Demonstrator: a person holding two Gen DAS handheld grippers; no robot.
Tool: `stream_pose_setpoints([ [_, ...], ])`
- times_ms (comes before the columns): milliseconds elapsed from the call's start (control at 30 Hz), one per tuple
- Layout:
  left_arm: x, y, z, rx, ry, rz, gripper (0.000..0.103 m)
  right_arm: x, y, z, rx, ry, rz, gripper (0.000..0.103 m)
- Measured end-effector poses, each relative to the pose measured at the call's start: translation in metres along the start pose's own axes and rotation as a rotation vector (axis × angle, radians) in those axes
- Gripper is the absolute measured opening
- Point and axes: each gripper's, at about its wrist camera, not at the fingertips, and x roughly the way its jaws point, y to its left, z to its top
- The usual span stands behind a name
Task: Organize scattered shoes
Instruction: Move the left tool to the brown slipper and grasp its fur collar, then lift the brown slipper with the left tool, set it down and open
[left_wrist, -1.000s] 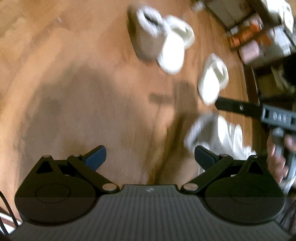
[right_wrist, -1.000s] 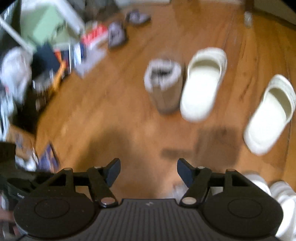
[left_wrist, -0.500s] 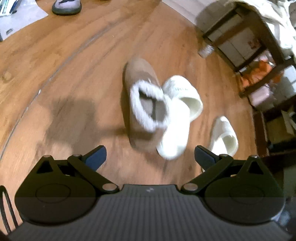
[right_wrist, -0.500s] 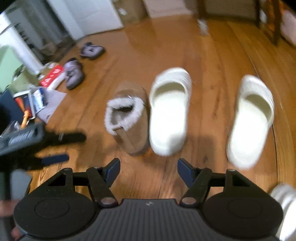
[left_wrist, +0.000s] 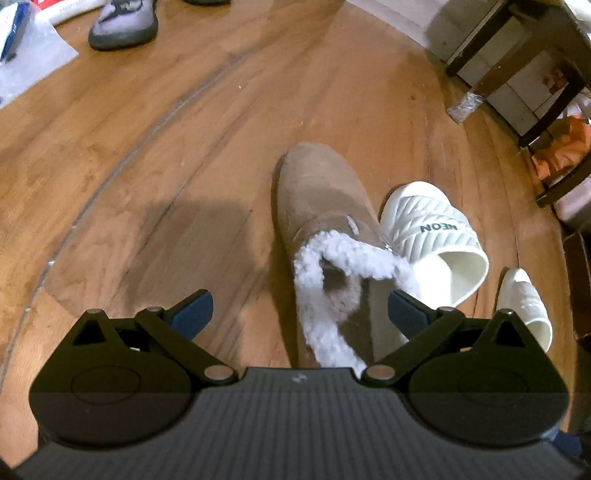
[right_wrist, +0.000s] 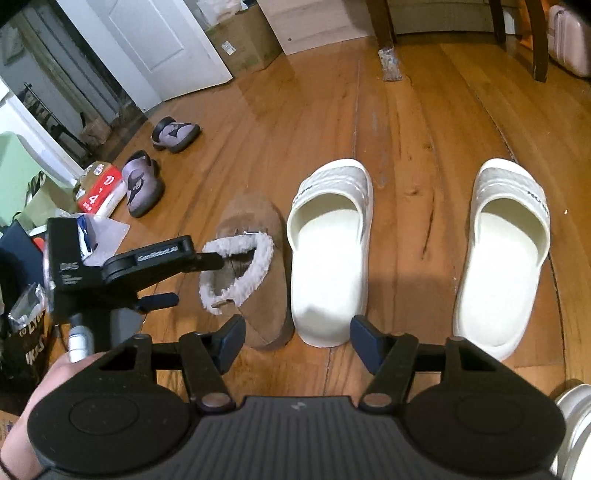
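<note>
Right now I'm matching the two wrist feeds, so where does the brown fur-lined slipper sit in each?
Left wrist: brown slipper right of centre, its fur collar between the open fingers.
Right wrist: same slipper left of centre, beside the left gripper.
Shared landmark: the white slide touching its right side.

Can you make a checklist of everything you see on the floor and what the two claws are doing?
Surface: wooden floor, worn and scratched.
Job's things: brown fur-lined slipper touching a white slide; second white slide lies apart; two grey sandals lie farther off.
Clutter: red and white packet, plastic wrap and bags at the floor's edge.
Grippers: left claw open, over the slipper's fur collar, holding nothing; right claw closing a little, empty, above the slipper and slide heels.
Cables: nothing seen.
Surroundings: white door, cardboard box, dark chair legs.
</note>
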Motion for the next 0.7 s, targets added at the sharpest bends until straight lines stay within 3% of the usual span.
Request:
stream_pose_setpoints([
  [100,0.015,0.002,0.000,-0.016,0.046,0.010,0.096,0.002,0.002,-0.001,0.016,0.018,0.006,0.064],
  [133,0.020,0.001,-0.001,-0.015,0.060,0.019,0.076,0.003,0.002,0.000,0.029,0.024,0.012,0.064],
  [167,0.026,0.000,-0.004,-0.006,0.081,0.015,0.030,0.003,0.002,0.000,0.045,0.028,0.019,0.064],
  [200,0.031,-0.001,-0.007,0.000,0.101,0.010,0.016,0.003,0.001,0.001,0.064,0.032,0.025,0.064],
  [467,0.026,0.020,-0.020,-0.092,0.087,-0.089,0.009,-0.009,-0.004,0.004,0.053,0.020,-0.008,0.065],
  [600,0.007,0.029,-0.030,-0.076,0.066,-0.043,0.009,-0.011,-0.011,0.006,0.061,0.047,-0.001,0.065],
  [700,-0.015,0.037,-0.044,-0.049,0.070,-0.053,0.009,-0.011,-0.012,0.007,0.078,0.083,0.027,0.065],
])
